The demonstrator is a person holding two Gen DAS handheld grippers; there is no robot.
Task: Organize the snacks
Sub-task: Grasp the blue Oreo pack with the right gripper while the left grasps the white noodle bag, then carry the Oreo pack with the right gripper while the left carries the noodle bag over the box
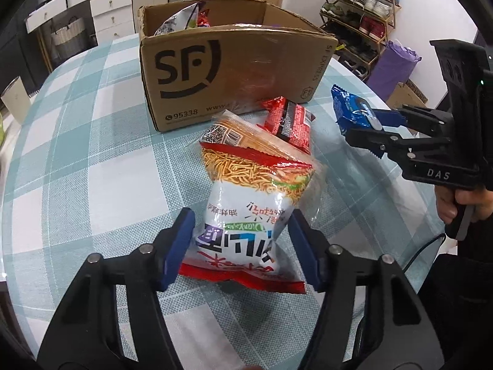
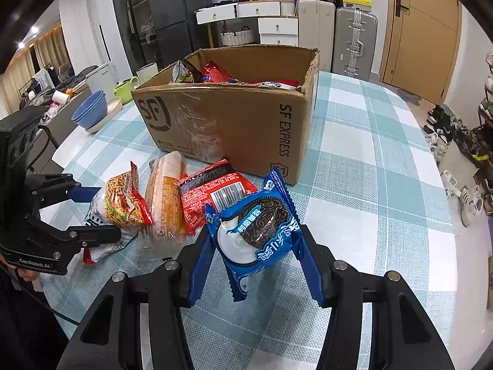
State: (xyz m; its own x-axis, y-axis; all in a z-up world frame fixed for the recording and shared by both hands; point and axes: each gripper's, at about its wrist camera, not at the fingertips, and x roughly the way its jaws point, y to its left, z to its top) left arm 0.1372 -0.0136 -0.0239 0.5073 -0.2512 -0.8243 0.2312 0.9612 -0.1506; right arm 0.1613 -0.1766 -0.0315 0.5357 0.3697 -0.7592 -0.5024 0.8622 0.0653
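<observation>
The glossy white, red and orange noodle snack bag (image 1: 246,203), printed with fried noodle strands and upside-down lettering, lies on the pale blue-and-white checked tablecloth (image 1: 92,160) short of the near wall of the open brown cardboard box (image 1: 228,74), which bears black SF markings and sits toward the table's far edge. The left gripper (image 1: 240,243) has its blue pads pressed against both sides of the bag's lower end, pinching it; the bag's underside appears to rest on the cloth. Just beyond it lie a clear-wrapped orange packet (image 2: 166,197) and a red foil packet with a barcode (image 2: 215,194), both close against the box's near wall. To the right, the blue foil sandwich-cookie packet (image 2: 255,234), showing a dark biscuit and white cream, is held tilted clear of the cloth, gripped between the blue pads of the right gripper (image 2: 255,265), which are closed on its sides. Inside the box several more foil snack bags (image 2: 212,74) stand against the far wall. A stack of blue bowls (image 2: 91,111) and a green mug (image 2: 124,91) stand at the table's far left edge.
</observation>
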